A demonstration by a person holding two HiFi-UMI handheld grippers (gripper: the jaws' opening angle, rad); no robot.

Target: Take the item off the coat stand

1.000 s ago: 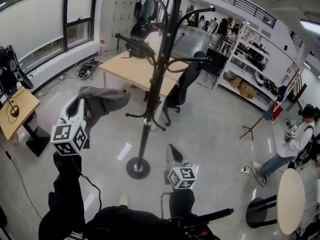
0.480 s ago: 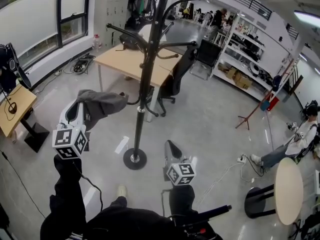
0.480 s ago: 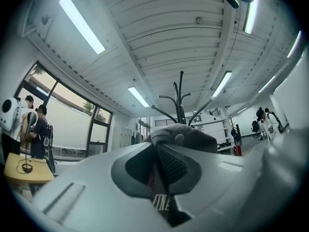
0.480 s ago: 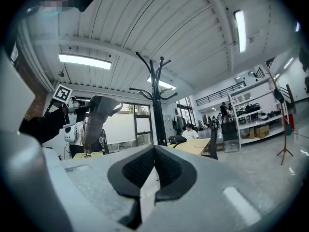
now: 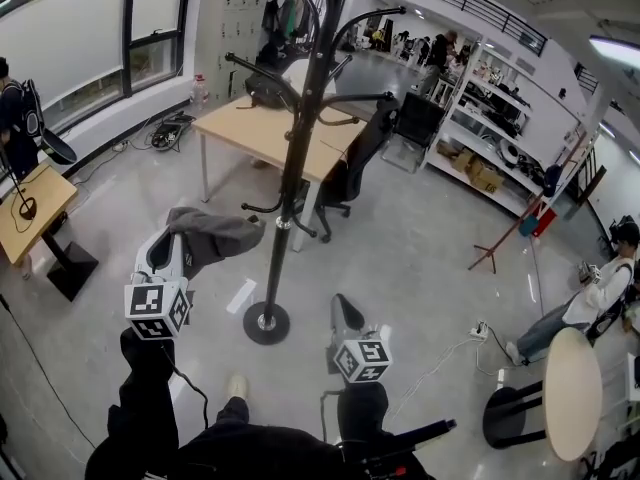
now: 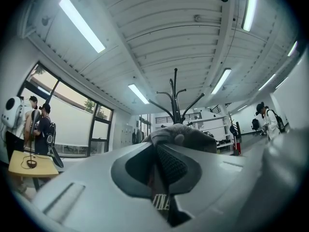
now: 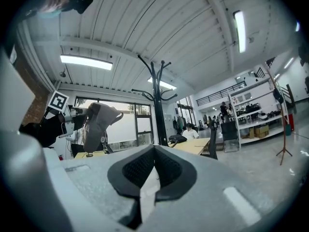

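Note:
The black coat stand (image 5: 284,208) rises from its round base (image 5: 265,323) on the floor in front of me. My left gripper (image 5: 178,246) is shut on a grey cloth item (image 5: 216,235), held in the air left of the pole and clear of the hooks. In the left gripper view the grey item (image 6: 186,136) bulges past the shut jaws, with the stand (image 6: 175,100) behind it. My right gripper (image 5: 346,314) hangs shut and empty right of the base. The right gripper view shows the stand (image 7: 158,105) and the grey item (image 7: 99,122) at its left.
A wooden desk (image 5: 262,133) and a black office chair (image 5: 356,168) stand behind the coat stand. Shelving (image 5: 500,118) lines the far right. A round table (image 5: 572,393) and a seated person (image 5: 600,280) are at the right. A small table (image 5: 30,213) stands at the left.
My left gripper has come down and back toward me with the grey item, away from the stand's arms. The right gripper has barely moved.

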